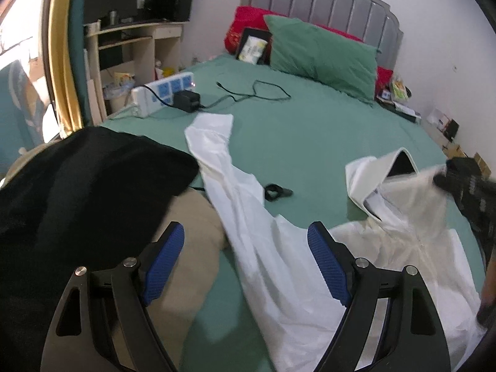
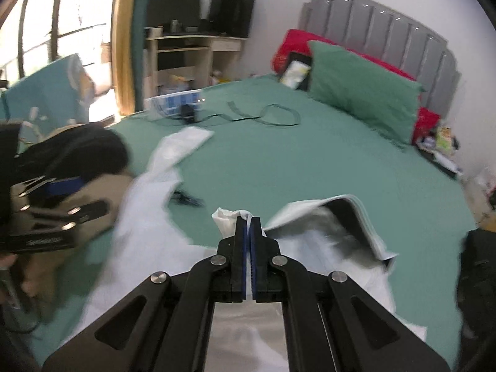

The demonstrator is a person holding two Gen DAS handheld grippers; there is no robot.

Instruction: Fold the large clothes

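A white hooded jacket (image 1: 279, 263) lies on the green bed sheet (image 1: 294, 136), one sleeve (image 1: 214, 136) stretched toward the far left, hood (image 1: 378, 173) at the right. My left gripper (image 1: 246, 257) is open and empty, hovering over the jacket's sleeve and shoulder. My right gripper (image 2: 248, 220) is shut on a bunch of the white jacket (image 2: 229, 217) near the hood (image 2: 341, 217) and lifts it. The right gripper also shows at the right edge of the left wrist view (image 1: 446, 176).
A black garment (image 1: 86, 179) on a tan garment (image 1: 186, 248) lies at the left of the bed. A small black item (image 1: 276, 192) lies by the sleeve. A power strip (image 1: 164, 93), charger and cable (image 1: 257, 93) lie further back. Green pillow (image 1: 322, 55) and headboard stand behind.
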